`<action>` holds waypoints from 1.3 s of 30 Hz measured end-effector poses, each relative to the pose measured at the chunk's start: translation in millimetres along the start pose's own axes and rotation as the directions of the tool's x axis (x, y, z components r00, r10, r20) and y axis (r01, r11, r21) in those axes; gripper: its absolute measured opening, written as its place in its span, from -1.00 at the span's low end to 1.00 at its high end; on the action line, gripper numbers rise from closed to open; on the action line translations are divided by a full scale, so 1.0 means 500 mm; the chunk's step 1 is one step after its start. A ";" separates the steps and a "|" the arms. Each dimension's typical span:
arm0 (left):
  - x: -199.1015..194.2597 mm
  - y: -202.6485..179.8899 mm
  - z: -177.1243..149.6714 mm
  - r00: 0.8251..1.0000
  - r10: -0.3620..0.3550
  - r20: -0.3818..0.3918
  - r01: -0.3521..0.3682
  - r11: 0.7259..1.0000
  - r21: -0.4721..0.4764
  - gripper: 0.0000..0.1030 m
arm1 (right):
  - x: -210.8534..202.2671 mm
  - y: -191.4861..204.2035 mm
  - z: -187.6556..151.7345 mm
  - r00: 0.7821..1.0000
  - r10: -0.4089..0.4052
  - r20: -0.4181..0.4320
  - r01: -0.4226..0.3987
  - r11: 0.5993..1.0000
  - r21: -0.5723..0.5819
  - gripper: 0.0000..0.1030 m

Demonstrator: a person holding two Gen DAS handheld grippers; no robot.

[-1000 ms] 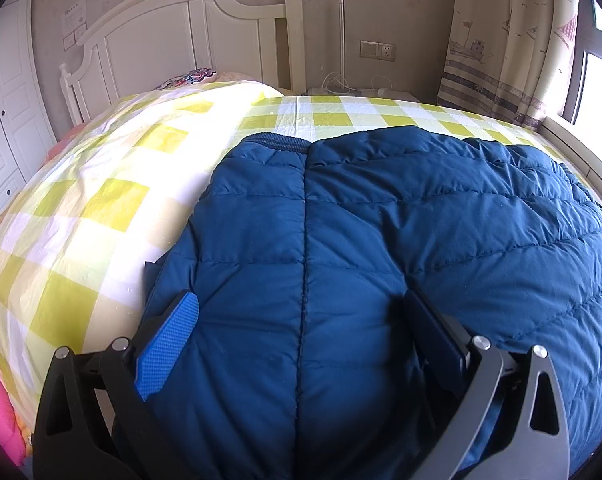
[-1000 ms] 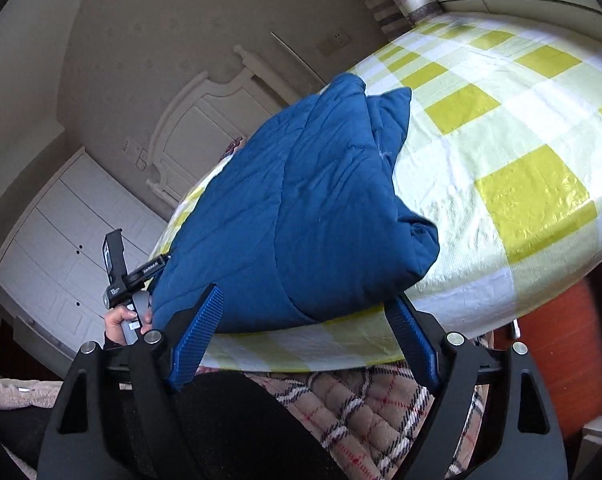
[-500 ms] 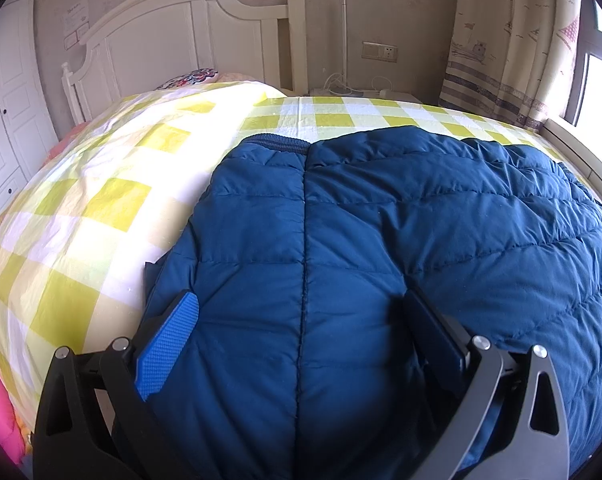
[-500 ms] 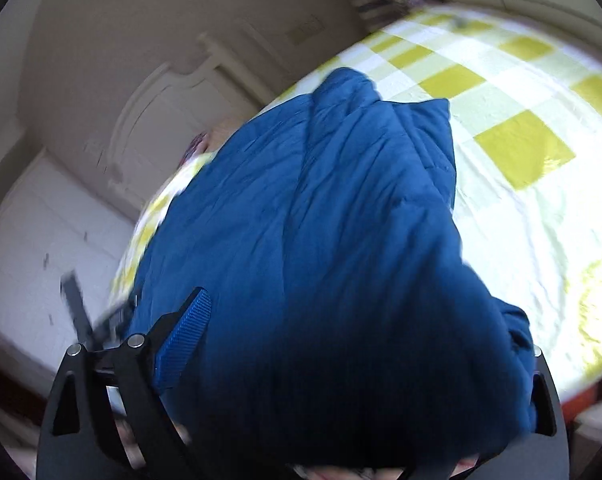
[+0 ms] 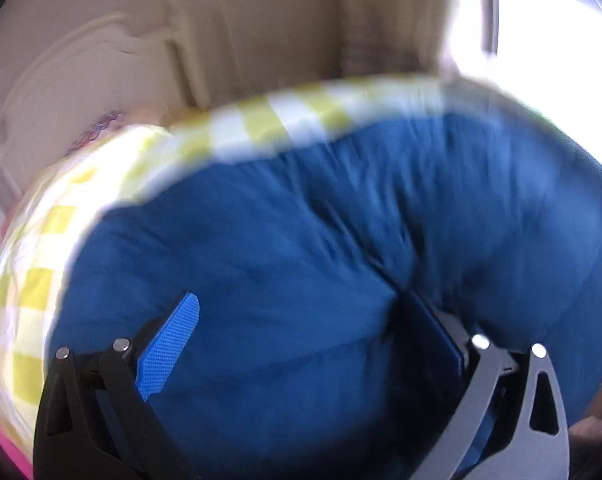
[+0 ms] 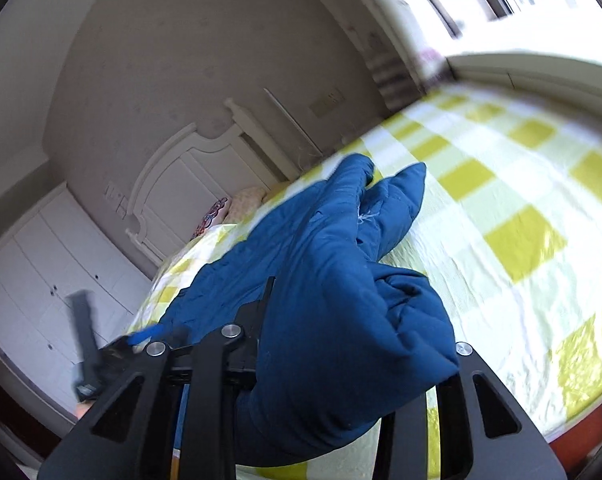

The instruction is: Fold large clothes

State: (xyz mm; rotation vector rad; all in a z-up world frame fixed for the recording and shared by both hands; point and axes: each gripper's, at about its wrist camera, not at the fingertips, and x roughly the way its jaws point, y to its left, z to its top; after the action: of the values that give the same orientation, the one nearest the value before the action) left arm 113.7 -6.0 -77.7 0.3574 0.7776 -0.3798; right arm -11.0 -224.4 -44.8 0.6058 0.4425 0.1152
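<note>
A blue padded jacket (image 5: 301, 216) lies on a bed with a yellow and white checked sheet (image 6: 521, 240). In the blurred left wrist view my left gripper (image 5: 301, 300) stands wide open over the jacket. Fabric bulges between its jaws, the blue left pad (image 5: 169, 352) is bare, and the right finger sits in a crease. My right gripper (image 6: 353, 320) is closing on a bunched corner of the jacket (image 6: 341, 340), which is raised off the bed edge and hides the right finger. The left gripper (image 6: 141, 338) shows blurred at the jacket's far end.
A white headboard (image 6: 181, 184) and pillows (image 6: 245, 200) stand at the bed's far end. White wardrobe doors (image 6: 41, 264) are to the left, and a bright window (image 5: 541, 40) with a curtain to the right. Something pink (image 5: 5, 440) lies by the bed's near left edge.
The right jaws went from wide apart to narrow around the jacket's corner and lifted it. The left gripper swung across the jacket, which now shows a deep crease at its right finger.
</note>
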 end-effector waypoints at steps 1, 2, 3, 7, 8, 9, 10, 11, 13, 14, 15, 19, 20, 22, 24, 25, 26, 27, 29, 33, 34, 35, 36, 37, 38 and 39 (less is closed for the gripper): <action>0.001 0.004 -0.004 1.000 0.002 0.011 -0.002 1.000 -0.013 0.96 | -0.001 0.022 0.001 1.000 -0.006 0.012 0.007 0.999 -0.034 -0.31; 0.000 0.026 -0.006 0.999 -0.034 -0.015 0.033 0.997 -0.066 0.96 | -0.005 0.049 0.004 1.000 -0.011 0.026 0.013 0.997 -0.080 -0.31; -0.013 0.056 -0.010 0.996 -0.086 -0.029 0.082 0.989 -0.123 0.92 | -0.010 0.088 0.012 0.999 -0.010 0.044 0.016 0.990 -0.142 -0.31; -0.139 0.230 -0.048 0.959 -0.195 0.204 0.249 0.927 -0.281 0.84 | 0.001 0.275 0.025 0.997 0.024 0.074 0.009 0.907 -0.421 -0.31; -0.175 0.301 -0.062 0.959 -0.131 0.251 0.215 0.913 -0.347 0.87 | 0.016 0.332 0.018 0.997 0.039 0.068 0.000 0.868 -0.496 -0.31; -0.198 0.350 -0.075 0.960 -0.075 0.271 0.183 0.899 -0.399 0.92 | 0.032 0.382 0.007 0.997 0.048 0.059 -0.007 0.830 -0.558 -0.31; -0.221 0.405 -0.092 0.958 -0.012 0.287 0.148 0.878 -0.456 0.92 | 0.051 0.431 -0.008 0.997 0.056 0.049 -0.014 0.785 -0.619 -0.31; -0.249 0.467 -0.118 0.952 0.057 0.299 0.112 0.848 -0.518 0.92 | 0.084 0.497 -0.039 0.997 0.064 0.030 -0.025 0.713 -0.701 -0.31; -0.294 0.548 -0.168 0.941 0.146 0.304 0.066 0.803 -0.592 0.92 | 0.139 0.583 -0.105 0.998 0.054 -0.017 -0.045 0.588 -0.808 -0.31; -0.309 0.576 -0.191 0.937 0.173 0.304 0.053 0.788 -0.613 0.92 | 0.169 0.621 -0.148 0.998 0.044 -0.050 -0.065 0.521 -0.851 -0.31; -0.321 0.598 -0.212 0.933 0.194 0.304 0.043 0.777 -0.628 0.93 | 0.207 0.657 -0.208 0.995 0.031 -0.100 -0.103 0.439 -0.892 -0.31; -0.342 0.647 -0.275 0.929 0.241 0.282 0.007 0.749 -0.663 0.94 | 0.340 0.695 -0.468 0.959 -0.153 -0.239 -0.232 0.064 -0.971 -0.27; -0.341 0.654 -0.280 0.930 0.239 0.278 0.006 0.750 -0.661 0.94 | 0.349 0.692 -0.503 0.971 -0.155 -0.182 -0.185 -0.006 -0.983 -0.27; -0.331 0.654 -0.287 0.936 0.222 0.272 0.006 0.764 -0.645 0.94 | 0.354 0.695 -0.533 0.978 -0.162 -0.135 -0.145 -0.052 -0.988 -0.26; -0.315 0.631 -0.271 0.941 0.171 0.291 0.039 0.801 -0.598 0.94 | 0.362 0.700 -0.505 0.968 -0.176 -0.179 -0.178 0.017 -0.984 -0.26; -0.320 0.597 -0.267 0.942 0.153 0.300 0.052 0.816 -0.576 0.94 | 0.355 0.710 -0.498 0.967 -0.175 -0.185 -0.182 0.035 -0.983 -0.26; -0.316 0.576 -0.239 0.941 0.122 0.316 0.069 0.846 -0.529 0.94 | 0.347 0.717 -0.486 0.970 -0.165 -0.178 -0.172 0.048 -0.984 -0.27; -0.317 0.559 -0.211 0.938 0.097 0.332 0.078 0.875 -0.477 0.94 | 0.347 0.729 -0.477 0.974 -0.155 -0.166 -0.160 0.049 -0.986 -0.27; -0.325 0.522 -0.141 0.929 0.047 0.366 0.093 0.930 -0.356 0.94 | 0.333 0.747 -0.475 0.979 -0.133 -0.153 -0.149 0.040 -0.988 -0.27; -0.307 0.436 0.004 0.943 -0.138 0.305 0.173 0.981 -0.093 0.95 | 0.353 0.742 -0.501 0.978 -0.127 -0.163 -0.164 0.007 -0.986 -0.26; -0.296 0.417 0.026 0.947 -0.157 0.280 0.179 0.983 -0.052 0.95 | 0.355 0.740 -0.518 0.982 -0.116 -0.146 -0.149 -0.021 -0.989 -0.25; -0.265 0.392 0.058 0.956 -0.180 0.231 0.186 0.982 -0.007 0.95 | 0.354 0.738 -0.531 0.986 -0.109 -0.127 -0.133 -0.049 -0.990 -0.22; -0.233 0.373 0.081 0.964 -0.196 0.182 0.197 0.980 0.014 0.95 | 0.346 0.734 -0.542 0.988 -0.105 -0.111 -0.120 -0.080 -0.990 -0.17; -0.194 0.355 0.098 0.968 -0.211 0.135 0.210 0.977 0.026 0.95 | 0.345 0.733 -0.549 0.989 -0.102 -0.103 -0.113 -0.099 -0.989 -0.15; -0.164 0.344 0.106 0.971 -0.213 0.109 0.210 0.977 0.040 0.95 | 0.345 0.732 -0.551 0.990 -0.097 -0.104 -0.114 -0.108 -0.988 -0.06; -0.118 0.327 0.110 0.979 -0.191 0.077 0.186 0.980 0.073 0.95 | 0.340 0.730 -0.549 0.990 -0.092 -0.109 -0.119 -0.110 -0.987 -0.04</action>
State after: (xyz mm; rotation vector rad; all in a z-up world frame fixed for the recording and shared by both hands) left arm 183.0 124.0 29.3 0.3273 0.7202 -0.5960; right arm 31.5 258.0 -98.8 -1.0589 0.3493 0.4864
